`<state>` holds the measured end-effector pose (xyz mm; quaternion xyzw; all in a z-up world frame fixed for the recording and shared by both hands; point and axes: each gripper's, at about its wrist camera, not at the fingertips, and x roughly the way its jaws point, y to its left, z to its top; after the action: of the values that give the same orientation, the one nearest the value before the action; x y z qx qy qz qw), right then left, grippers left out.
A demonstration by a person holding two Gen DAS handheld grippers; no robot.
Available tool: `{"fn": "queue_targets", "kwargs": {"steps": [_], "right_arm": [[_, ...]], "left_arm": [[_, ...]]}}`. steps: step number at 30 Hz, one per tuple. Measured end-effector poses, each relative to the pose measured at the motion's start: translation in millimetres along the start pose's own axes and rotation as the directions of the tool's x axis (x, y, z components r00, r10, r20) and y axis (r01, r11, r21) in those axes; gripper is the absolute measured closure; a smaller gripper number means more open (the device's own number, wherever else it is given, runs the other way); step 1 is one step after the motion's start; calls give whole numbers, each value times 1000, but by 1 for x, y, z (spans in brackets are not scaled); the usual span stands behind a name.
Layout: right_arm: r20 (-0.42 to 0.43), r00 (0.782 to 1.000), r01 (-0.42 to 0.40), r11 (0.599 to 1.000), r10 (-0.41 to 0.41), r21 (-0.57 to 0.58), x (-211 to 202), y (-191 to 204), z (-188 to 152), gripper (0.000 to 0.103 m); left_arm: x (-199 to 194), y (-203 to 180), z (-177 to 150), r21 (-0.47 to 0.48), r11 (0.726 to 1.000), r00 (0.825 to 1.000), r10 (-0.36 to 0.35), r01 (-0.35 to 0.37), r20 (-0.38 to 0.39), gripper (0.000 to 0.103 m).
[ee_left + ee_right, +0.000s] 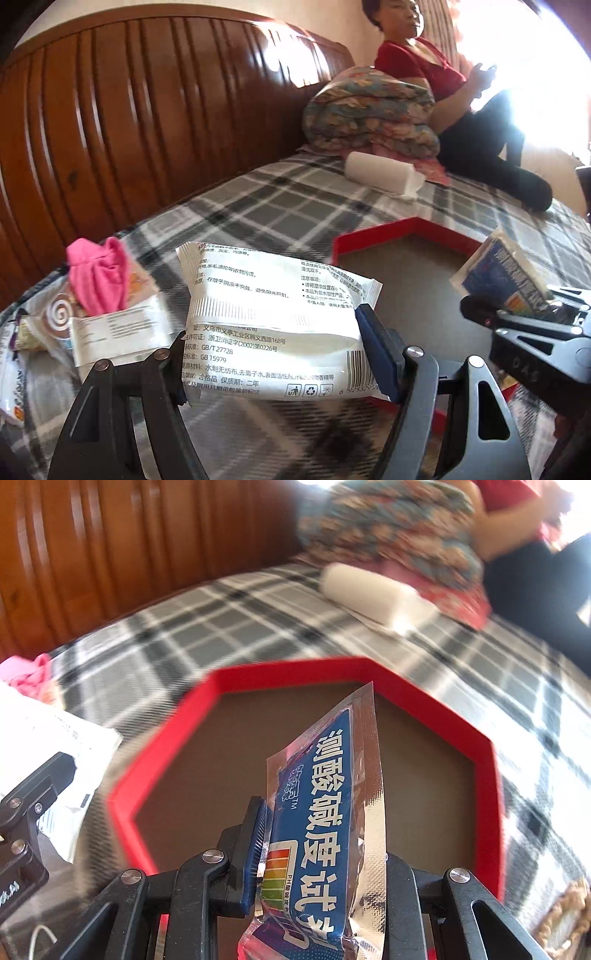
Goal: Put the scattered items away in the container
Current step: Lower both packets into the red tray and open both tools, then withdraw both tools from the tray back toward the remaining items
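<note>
Your left gripper (pixel 280 354) clamps the wipes pack (pixel 273 321); your right gripper (pixel 321 849) pinches the foil sachet (pixel 328 812). Release both low over the red tray (pixel 369 672).

Left wrist view low over the bed (pixel 258 206), facing the headboard (pixel 147 110), right wrist view close above the red tray (pixel 369 672), somewhat blurred, perhaps tilted downward, both sharing tray, plaid cover, white roll (pixel 380 171), folded quilt (pixel 369 110).

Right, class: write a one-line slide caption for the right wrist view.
Right claw holds a blue foil sachet above the red-rimmed tray on a plaid bedsheet.
</note>
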<state>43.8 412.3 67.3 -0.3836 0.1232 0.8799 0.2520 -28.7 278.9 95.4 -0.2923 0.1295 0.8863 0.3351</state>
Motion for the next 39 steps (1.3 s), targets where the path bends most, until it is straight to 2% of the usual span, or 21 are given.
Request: {"fn": "queue_targets", "kwargs": {"steps": [3, 5, 7, 9, 12, 14, 17, 18, 20, 21, 24, 26, 27, 30, 32, 34, 35, 39], "right_arm": [[-34, 999, -23, 996, 27, 91, 9, -25, -2, 75], [-49, 998, -39, 991, 46, 125, 16, -36, -4, 75], [-81, 996, -23, 989, 35, 145, 26, -44, -7, 75], [-109, 994, -16, 989, 32, 145, 37, -47, -11, 75], [-86, 996, 19, 997, -13, 74, 40, -40, -15, 75], [-75, 996, 55, 998, -52, 37, 42, -37, -15, 75], [-36, 997, 76, 996, -74, 51, 43, -39, -19, 74], [-20, 996, 92, 994, -91, 56, 42, -40, -21, 71], [2, 987, 160, 984, -160, 78, 39, -43, -25, 58], [0, 979, 202, 974, -203, 101, 38, -47, -27, 45], [12, 986, 163, 981, -165, 107, 34, -50, -28, 41], [32, 988, 147, 979, -153, 144, 29, -53, -28, 36], [52, 987, 141, 976, -152, 166, 25, -54, -28, 30], [129, 983, 94, 966, -128, 241, 13, -58, -31, 21], [185, 977, 57, 967, -105, 249, 3, -58, -35, 16], [229, 970, 29, 970, -86, 242, -6, -55, -35, 13], [250, 965, 16, 971, -78, 238, -11, -52, -35, 12], [309, 949, -10, 980, -54, 200, -34, -33, -30, 9]], "left_arm": [[16, -31, 5, 3, 995, 994, -101, 101, -35, 26], [26, -44, 5, -3, 991, 991, -132, 132, -35, 25], [42, -51, 2, -9, 992, 991, -122, 122, -62, 25], [63, -53, -5, -11, 994, 986, -109, 109, -124, 25], [69, -62, -19, 69, 997, 996, -30, 35, -79, 27], [68, -60, -21, 73, 997, 997, -25, 30, -73, 26], [71, -61, -22, 83, 996, 997, -17, 24, -79, 22], [72, -62, -22, 91, 996, 996, -10, 18, -86, 22], [74, -62, -21, 105, 994, 995, -5, 15, -95, 19], [73, -62, -20, 111, 993, 995, -15, 26, -101, 18], [67, -56, -18, 95, 993, 985, -57, 73, -162, 17], [60, -47, -17, 32, 994, 980, -96, 103, -177, 18], [56, -43, -16, 1, 993, 978, -117, 119, -174, 18], [43, -32, -9, -66, 987, 976, -158, 150, -151, 17], [25, -27, -1, -55, 995, 993, -85, 80, -87, 1], [3, -23, 10, -16, 1000, 1000, -2, 2, 0, 0], [-7, -22, 16, 1, 1000, 1000, 15, -15, 24, 0], [-43, -12, 31, 26, 999, 997, 28, -30, 73, 0]]}}
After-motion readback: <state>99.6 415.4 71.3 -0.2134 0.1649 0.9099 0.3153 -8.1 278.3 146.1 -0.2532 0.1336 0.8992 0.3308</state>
